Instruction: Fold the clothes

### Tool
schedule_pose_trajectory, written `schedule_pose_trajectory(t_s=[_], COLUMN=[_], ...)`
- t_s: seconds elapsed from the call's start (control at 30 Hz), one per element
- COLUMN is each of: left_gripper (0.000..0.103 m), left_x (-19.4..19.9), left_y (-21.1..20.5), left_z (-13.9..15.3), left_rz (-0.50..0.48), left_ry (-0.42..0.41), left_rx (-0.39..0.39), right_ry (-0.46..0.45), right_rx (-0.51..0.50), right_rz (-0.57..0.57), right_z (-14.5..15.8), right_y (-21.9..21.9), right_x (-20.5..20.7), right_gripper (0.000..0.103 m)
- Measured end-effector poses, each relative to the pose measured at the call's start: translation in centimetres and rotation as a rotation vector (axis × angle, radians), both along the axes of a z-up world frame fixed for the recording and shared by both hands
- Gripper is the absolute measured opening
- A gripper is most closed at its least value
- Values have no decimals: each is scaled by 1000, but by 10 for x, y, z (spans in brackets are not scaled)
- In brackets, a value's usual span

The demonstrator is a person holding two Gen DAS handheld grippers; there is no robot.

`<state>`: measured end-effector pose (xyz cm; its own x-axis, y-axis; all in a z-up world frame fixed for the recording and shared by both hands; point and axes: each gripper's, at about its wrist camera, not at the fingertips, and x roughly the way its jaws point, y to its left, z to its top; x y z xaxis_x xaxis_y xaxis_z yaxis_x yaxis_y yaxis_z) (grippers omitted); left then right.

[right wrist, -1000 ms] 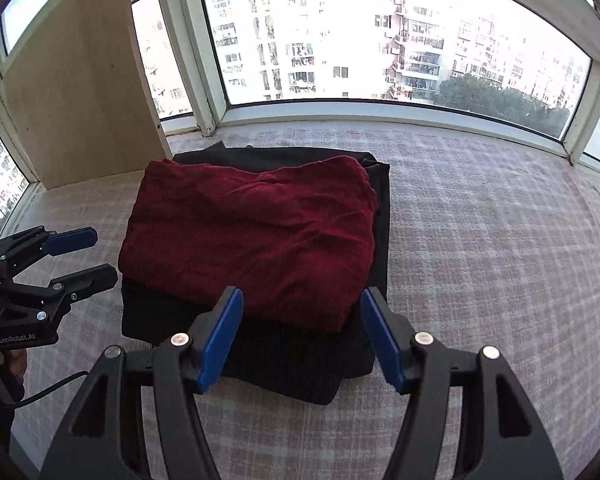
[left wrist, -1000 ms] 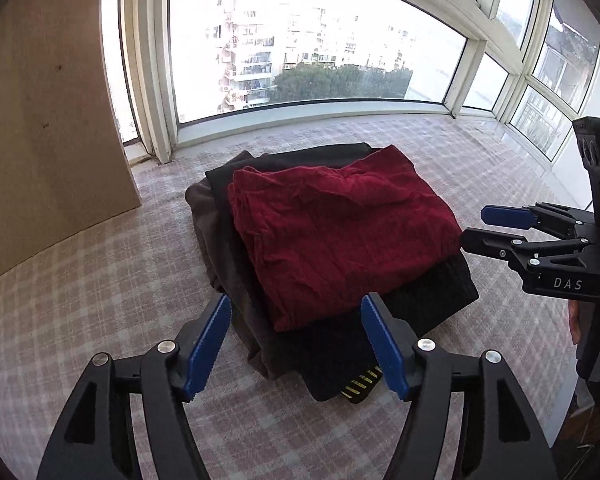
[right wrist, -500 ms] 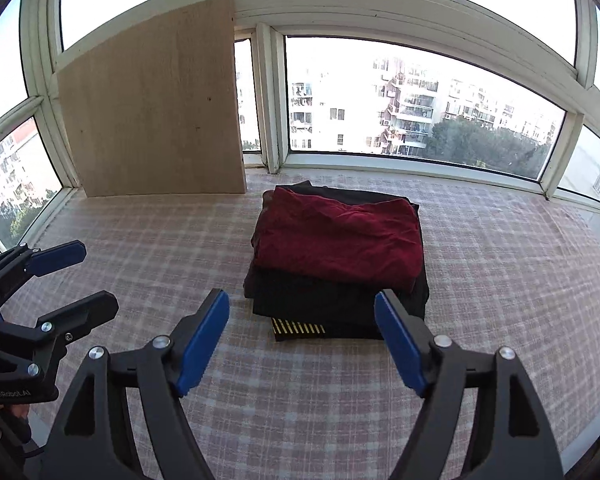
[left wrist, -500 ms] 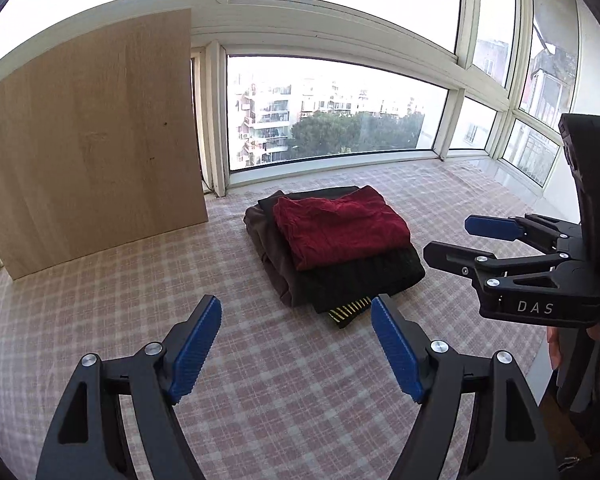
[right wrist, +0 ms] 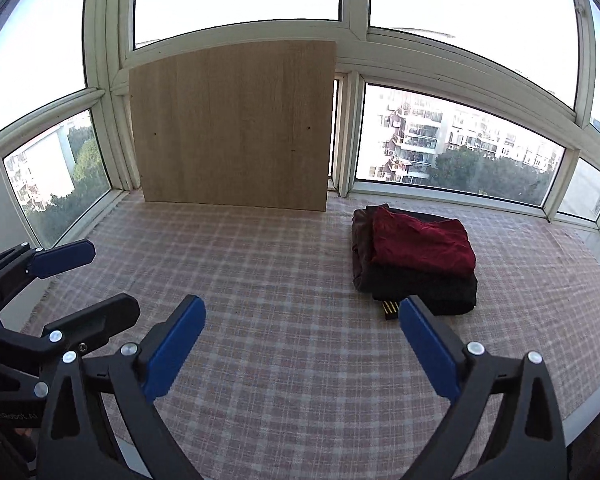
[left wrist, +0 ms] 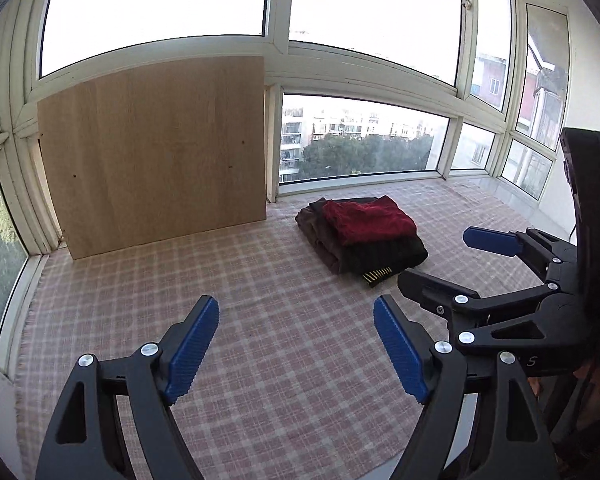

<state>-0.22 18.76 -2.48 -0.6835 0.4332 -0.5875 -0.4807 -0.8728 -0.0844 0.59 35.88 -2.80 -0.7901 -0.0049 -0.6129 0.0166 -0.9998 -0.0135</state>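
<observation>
A stack of folded clothes sits on the checked cloth near the far window: a dark red garment (left wrist: 367,219) (right wrist: 420,242) on top, black (left wrist: 384,254) (right wrist: 424,286) and brown (left wrist: 315,228) (right wrist: 360,252) ones beneath. My left gripper (left wrist: 296,342) is open and empty, well back from the stack, and also shows at the left of the right wrist view (right wrist: 86,276). My right gripper (right wrist: 302,338) is open and empty, also far back from the stack, and shows in the left wrist view (left wrist: 444,258).
A pink checked cloth (left wrist: 260,300) (right wrist: 280,280) covers the platform. A wooden board (left wrist: 152,152) (right wrist: 232,124) leans on the window frame at the back left. Windows surround the platform; its front edge (right wrist: 588,412) is close to me.
Both grippers have pulled far back and up from the stack, which now looks small and distant. Both stay open and empty.
</observation>
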Motion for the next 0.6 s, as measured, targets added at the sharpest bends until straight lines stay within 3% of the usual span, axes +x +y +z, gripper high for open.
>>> schedule_pose_trajectory(t_s=[0.3, 0.6], left_gripper=[79, 81], left_x=[32, 60], left_y=[-45, -62], left_z=[12, 20], left_rz=[-30, -40], left_ry=[61, 100], left_rx=[-10, -11], right_ry=[45, 38], right_rx=[11, 95], right_rz=[-65, -142], right_z=[13, 16], right_y=[-50, -71], right_x=[48, 87], right_gripper=[102, 103])
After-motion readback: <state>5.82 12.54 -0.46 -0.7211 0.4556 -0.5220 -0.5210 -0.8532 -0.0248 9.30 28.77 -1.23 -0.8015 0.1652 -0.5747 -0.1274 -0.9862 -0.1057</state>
